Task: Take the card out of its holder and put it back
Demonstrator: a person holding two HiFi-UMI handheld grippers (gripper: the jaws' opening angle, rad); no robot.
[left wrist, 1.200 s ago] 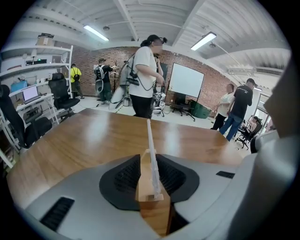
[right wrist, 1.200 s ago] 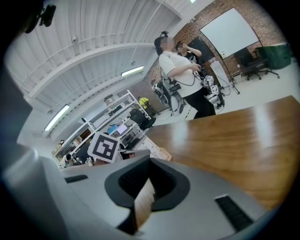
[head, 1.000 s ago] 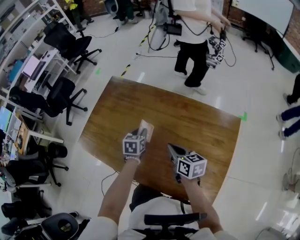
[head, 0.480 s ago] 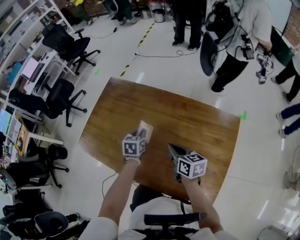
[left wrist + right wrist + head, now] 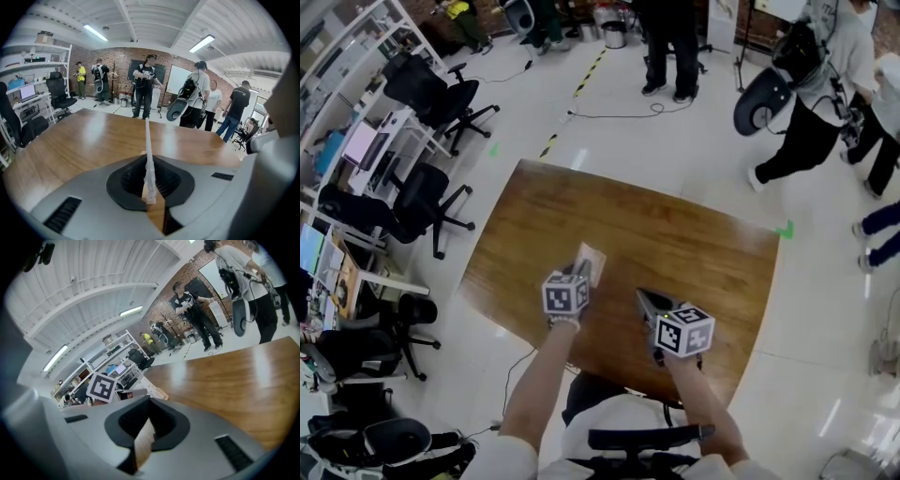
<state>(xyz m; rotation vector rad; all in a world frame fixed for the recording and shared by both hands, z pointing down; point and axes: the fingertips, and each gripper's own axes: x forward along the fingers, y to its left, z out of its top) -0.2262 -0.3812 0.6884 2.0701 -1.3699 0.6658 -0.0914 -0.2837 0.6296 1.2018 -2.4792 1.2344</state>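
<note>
White short sleeves (image 5: 502,461); grey left hand-held gripper (image 5: 581,272) and right hand-held gripper (image 5: 643,298), each with black-and-white marker cube (image 5: 566,293)

Open office-lab — swivel chairs (image 5: 439,89), shelving (image 5: 349,58)

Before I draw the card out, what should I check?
1. Grip of the left hand-held gripper on the card holder: ok; its jaws have just been closing and pinch it.
2. Holder lifted off the table: cannot tell.
3. Whether the card sits inside the holder: cannot tell, seen edge-on.
4. Whether the right hand-held gripper is empty: ok, jaws together.
5. Whether the right hand-held gripper is at the holder: not ok, apart beside it.
</note>
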